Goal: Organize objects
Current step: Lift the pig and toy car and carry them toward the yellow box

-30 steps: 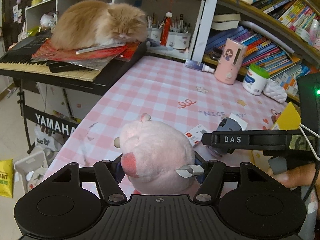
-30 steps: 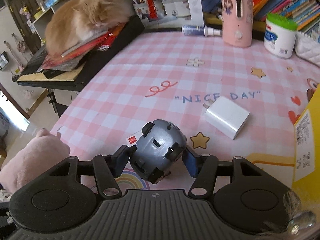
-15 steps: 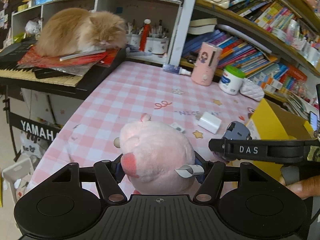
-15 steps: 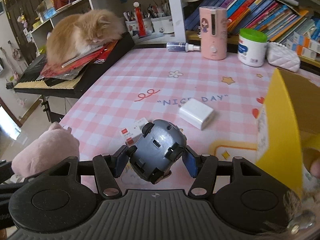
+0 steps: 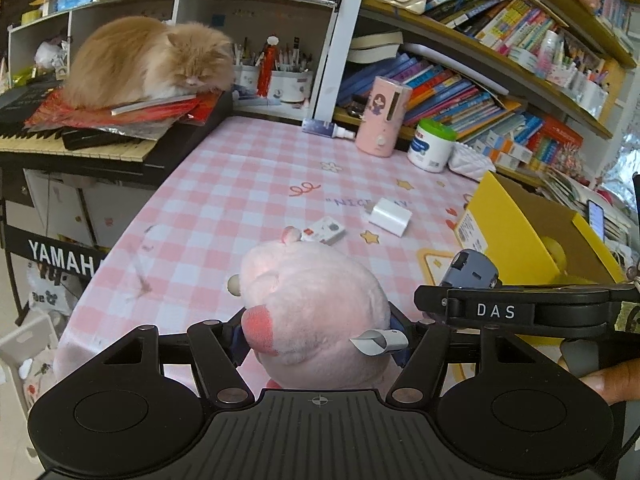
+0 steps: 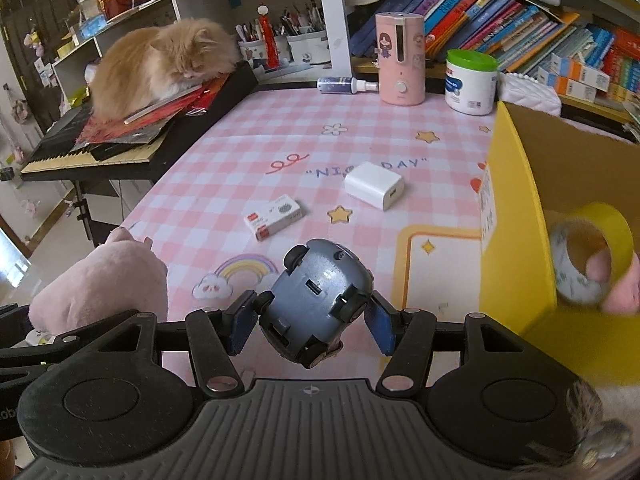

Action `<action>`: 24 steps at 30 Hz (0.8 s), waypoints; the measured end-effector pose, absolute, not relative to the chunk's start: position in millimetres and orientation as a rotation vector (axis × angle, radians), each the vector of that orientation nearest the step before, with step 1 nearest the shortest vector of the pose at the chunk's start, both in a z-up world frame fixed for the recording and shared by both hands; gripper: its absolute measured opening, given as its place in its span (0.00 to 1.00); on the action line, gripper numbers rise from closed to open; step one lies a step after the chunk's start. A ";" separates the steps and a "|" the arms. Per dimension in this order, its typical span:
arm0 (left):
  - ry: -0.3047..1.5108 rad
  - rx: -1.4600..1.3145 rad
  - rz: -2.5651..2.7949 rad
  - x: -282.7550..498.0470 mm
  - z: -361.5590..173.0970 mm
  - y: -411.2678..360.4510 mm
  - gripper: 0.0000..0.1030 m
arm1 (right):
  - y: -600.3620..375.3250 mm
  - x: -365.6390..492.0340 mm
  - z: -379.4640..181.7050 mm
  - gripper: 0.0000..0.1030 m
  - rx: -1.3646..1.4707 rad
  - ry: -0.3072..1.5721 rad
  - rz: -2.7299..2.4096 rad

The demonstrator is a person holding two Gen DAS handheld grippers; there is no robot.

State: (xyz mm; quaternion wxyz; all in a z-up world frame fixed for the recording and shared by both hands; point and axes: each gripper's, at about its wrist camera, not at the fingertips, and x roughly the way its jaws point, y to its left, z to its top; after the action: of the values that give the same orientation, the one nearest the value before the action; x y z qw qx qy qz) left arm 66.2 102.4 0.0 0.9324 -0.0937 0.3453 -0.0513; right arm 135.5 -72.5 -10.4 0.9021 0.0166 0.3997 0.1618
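My left gripper [image 5: 318, 334] is shut on a pink plush toy [image 5: 316, 312], held above the near edge of the pink checked table [image 5: 240, 184]. My right gripper [image 6: 310, 326] is shut on a round grey-blue toy car [image 6: 316, 300], its wheels against the blue pads. That car [image 5: 472, 270] and the right gripper's arm also show at the right of the left wrist view. An open yellow box [image 6: 516, 208] stands to the right; inside it lie a roll of yellow tape [image 6: 592, 252] and something pink. A white charger [image 6: 374, 185] and a small white card box [image 6: 276, 216] lie on the table.
An orange cat [image 5: 148, 60] lies on papers on a keyboard [image 5: 80, 144] left of the table. A pink humidifier [image 6: 400, 60], a green-lidded jar [image 6: 472, 82] and a spray bottle [image 6: 346, 85] stand at the back, below book shelves [image 5: 460, 92].
Both grippers have moved to the right and back from the table with their toys still held. The yellow box has come into view, and the small card box has come out from behind the toys.
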 end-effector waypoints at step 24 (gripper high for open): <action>0.758 -0.141 -0.239 -21.0 -5.3 97.4 0.62 | -83.1 19.3 -19.8 0.54 0.103 0.848 0.215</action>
State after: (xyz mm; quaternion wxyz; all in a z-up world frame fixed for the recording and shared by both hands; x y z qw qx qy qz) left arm -21.0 97.4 -5.3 0.9197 -0.0687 0.3686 -0.1164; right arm 19.3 -83.1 -19.8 0.9046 0.0497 0.4103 0.1040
